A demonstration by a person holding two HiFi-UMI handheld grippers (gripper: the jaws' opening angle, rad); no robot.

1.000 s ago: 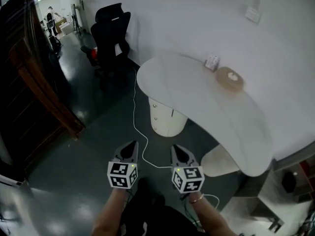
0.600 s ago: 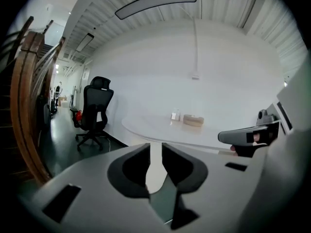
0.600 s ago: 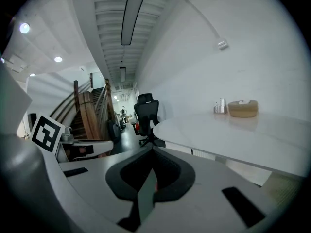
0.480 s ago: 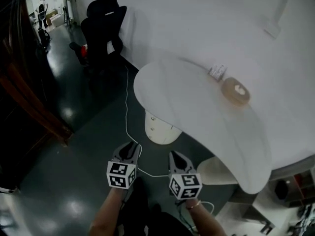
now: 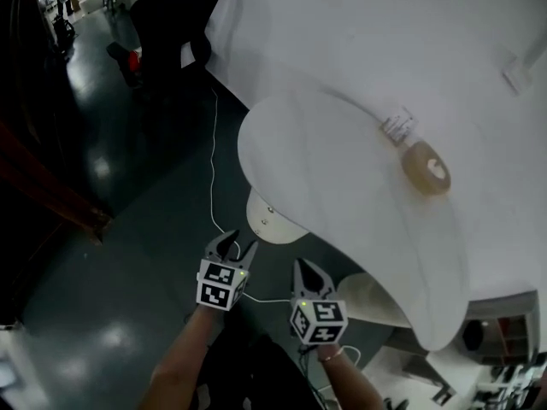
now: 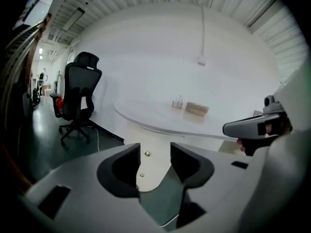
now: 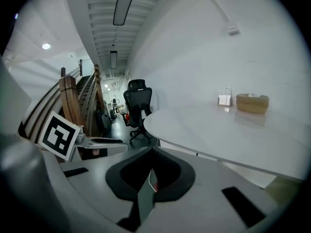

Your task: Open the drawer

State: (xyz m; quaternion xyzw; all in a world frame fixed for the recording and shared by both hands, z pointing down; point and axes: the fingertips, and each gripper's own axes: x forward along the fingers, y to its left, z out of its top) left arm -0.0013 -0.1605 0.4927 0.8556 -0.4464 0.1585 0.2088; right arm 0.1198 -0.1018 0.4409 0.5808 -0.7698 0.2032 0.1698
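A cream round drawer unit with small brass knobs stands under the white curved table. My left gripper hovers just short of it, its jaws opening, with nothing between them. In the left gripper view the drawer unit and one brass knob show through the gap of the left gripper. My right gripper is beside it on the right, shut and empty, over the dark floor. In its own view the right gripper has its tips together, below the table's edge.
On the table lie a tan roll and a small white holder by the wall. A white cable runs over the dark floor to the unit. A black office chair stands far left. A second cream pedestal sits right.
Both grippers have moved forward and down toward the drawer unit. The left jaws, shut a second ago, have spread apart. The right jaws stay shut.
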